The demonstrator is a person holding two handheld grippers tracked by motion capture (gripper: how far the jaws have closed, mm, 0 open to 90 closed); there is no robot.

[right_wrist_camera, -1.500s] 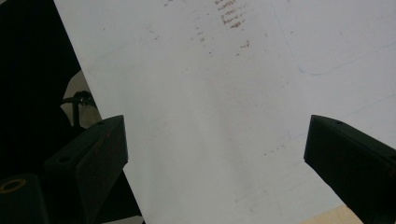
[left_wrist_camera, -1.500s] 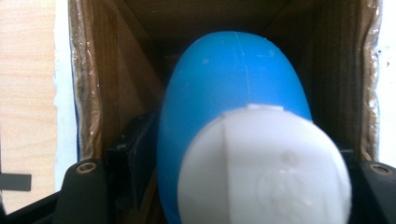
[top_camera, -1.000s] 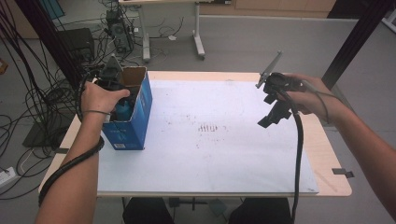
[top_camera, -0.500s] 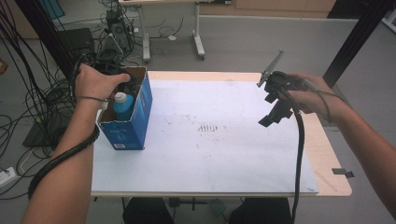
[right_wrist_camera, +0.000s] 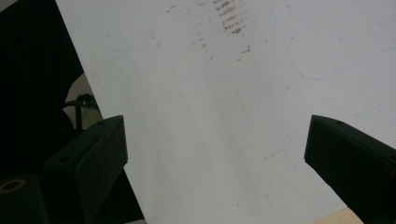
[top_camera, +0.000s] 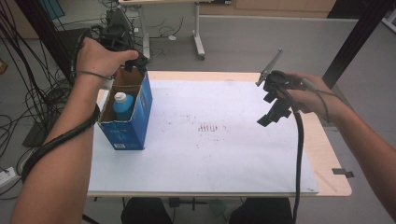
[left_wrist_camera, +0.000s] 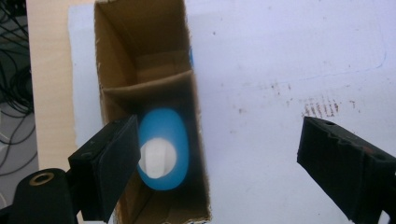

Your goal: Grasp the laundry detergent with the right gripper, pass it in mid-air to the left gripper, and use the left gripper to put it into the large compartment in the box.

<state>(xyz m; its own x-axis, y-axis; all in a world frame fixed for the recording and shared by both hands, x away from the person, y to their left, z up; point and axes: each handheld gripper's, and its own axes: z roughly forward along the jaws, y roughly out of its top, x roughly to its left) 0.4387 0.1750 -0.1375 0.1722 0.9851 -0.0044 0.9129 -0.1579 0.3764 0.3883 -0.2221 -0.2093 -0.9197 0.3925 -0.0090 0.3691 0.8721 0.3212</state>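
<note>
White paper [top_camera: 219, 144] covers most of a pale wooden table [top_camera: 334, 179], with a grey floor and tangled cables beyond its far and left edges. Near the left edge stands a blue cardboard box [top_camera: 133, 123], open at the top, and a blue bottle [top_camera: 122, 106] with a white cap stands upright inside its near compartment; in the left gripper view a cardboard divider crosses the box just beyond the bottle. Above the far end of the box hangs the left gripper [top_camera: 133, 63], whose jaws have just been opening and now stand wide apart with nothing between them, clear of the bottle below. Well apart, over the right side of the paper, the right gripper [top_camera: 273, 100] hovers with its jaws spread wide and empty, above a patch of brown smudges [top_camera: 209, 127].
</note>
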